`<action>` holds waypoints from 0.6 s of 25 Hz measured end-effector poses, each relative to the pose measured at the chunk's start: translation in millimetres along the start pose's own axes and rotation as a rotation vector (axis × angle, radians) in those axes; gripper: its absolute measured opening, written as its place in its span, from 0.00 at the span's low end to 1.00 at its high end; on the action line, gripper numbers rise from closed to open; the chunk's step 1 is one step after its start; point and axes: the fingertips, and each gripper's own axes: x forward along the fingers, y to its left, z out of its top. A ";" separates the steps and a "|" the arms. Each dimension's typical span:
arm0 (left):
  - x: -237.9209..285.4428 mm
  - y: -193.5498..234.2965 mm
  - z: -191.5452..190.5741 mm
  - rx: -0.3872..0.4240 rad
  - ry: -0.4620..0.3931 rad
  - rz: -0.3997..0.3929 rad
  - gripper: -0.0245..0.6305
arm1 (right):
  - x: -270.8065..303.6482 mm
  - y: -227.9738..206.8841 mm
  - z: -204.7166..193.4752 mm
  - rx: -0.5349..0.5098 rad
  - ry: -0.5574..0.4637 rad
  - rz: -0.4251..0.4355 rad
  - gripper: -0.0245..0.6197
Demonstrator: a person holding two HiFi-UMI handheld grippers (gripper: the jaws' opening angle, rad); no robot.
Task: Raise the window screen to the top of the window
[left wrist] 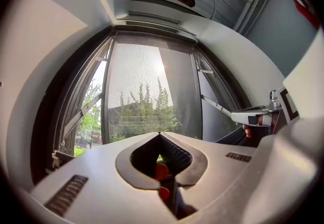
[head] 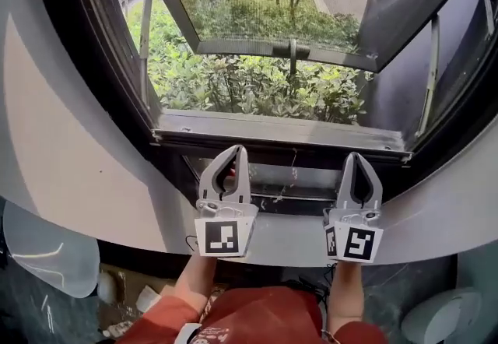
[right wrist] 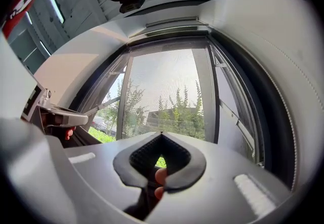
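The window screen (head: 257,0) sits ahead of and above both tools, its mesh stretched across the opening, and its bottom bar (head: 284,50) hangs partway up, with a small handle at mid-bar. Under that bar there's an open gap, and green shrubs (head: 257,86) show through it, straight beyond the tool tips. From the left gripper view the mesh (left wrist: 147,96) fills the frame dead ahead, trees hazy behind it; same story from the right gripper view (right wrist: 167,91).

Now the tools: the left tool (head: 237,152) has its jaws pressed together at the tips, nothing between them, and it's short of the lower window rail (head: 280,132), not touching the screen. The right tool (head: 355,157) is beside it, well apart, jaws closed tight and empty too. Each one shows in the other's camera, off to the side (left wrist: 253,116) (right wrist: 61,116).

Dark window frame (head: 117,47) wraps the opening, pale curved wall (head: 62,140) around that, and red sleeves (head: 264,319) behind the tools.
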 end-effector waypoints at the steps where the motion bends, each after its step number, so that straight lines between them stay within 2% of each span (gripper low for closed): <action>1: 2.9 1.5 -1.5 -0.001 0.002 -0.004 0.04 | 3.1 1.0 -0.5 -0.006 0.001 0.001 0.05; 8: 18.7 1.5 -9.5 -0.004 -0.016 0.004 0.04 | 13.7 -6.4 -11.3 -0.002 0.010 0.009 0.05; 15: 25.6 -6.8 -14.6 0.026 0.007 0.003 0.04 | 21.1 -15.0 -18.2 0.012 0.005 0.027 0.05</action>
